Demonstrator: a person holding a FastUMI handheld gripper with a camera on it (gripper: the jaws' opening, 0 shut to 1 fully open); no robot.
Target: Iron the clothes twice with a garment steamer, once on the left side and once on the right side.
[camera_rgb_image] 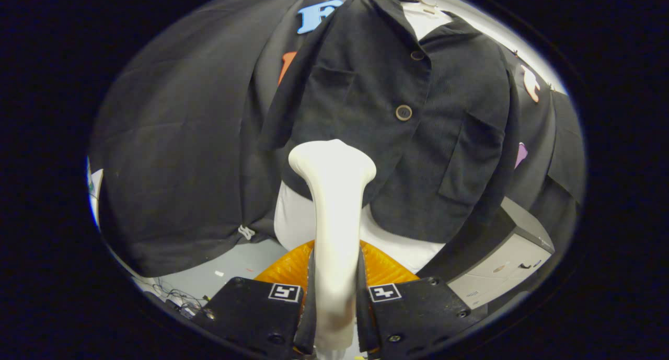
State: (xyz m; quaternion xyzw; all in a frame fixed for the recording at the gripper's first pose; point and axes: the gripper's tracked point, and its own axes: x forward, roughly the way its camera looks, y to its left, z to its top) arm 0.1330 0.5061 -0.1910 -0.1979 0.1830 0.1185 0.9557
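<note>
- The gripper (334,310) has both fingers (309,297) pressed against the sides of a white garment steamer (334,219), clamping its handle between them.
- The steamer rises straight up from between the fingers and widens into a flat head at the top. The head sits against the lower front of a dark jacket (397,130), just to the left of its line of buttons.
- The jacket hangs facing the camera, buttoned closed. Two round buttons (403,112) run down its middle, and a patch pocket (470,161) sits on the panel to the right of them.
- A white shirt or lining (423,18) shows at the open collar, and more white fabric (298,224) hangs out below the jacket's hem on either side of the steamer.
- Beneath the hem, just beyond the fingers, lies an orange ribbed object (381,268), partly hidden by the steamer handle; what it is cannot be told.
- To the right of the jacket stands a pale grey cabinet (502,266) with a darker top. Its drawers are closed, so nothing inside can be seen.
- Black cloth (177,140) hangs behind and to the left of the jacket.
- Some cables (172,294) lie on the pale floor beside the left finger.
</note>
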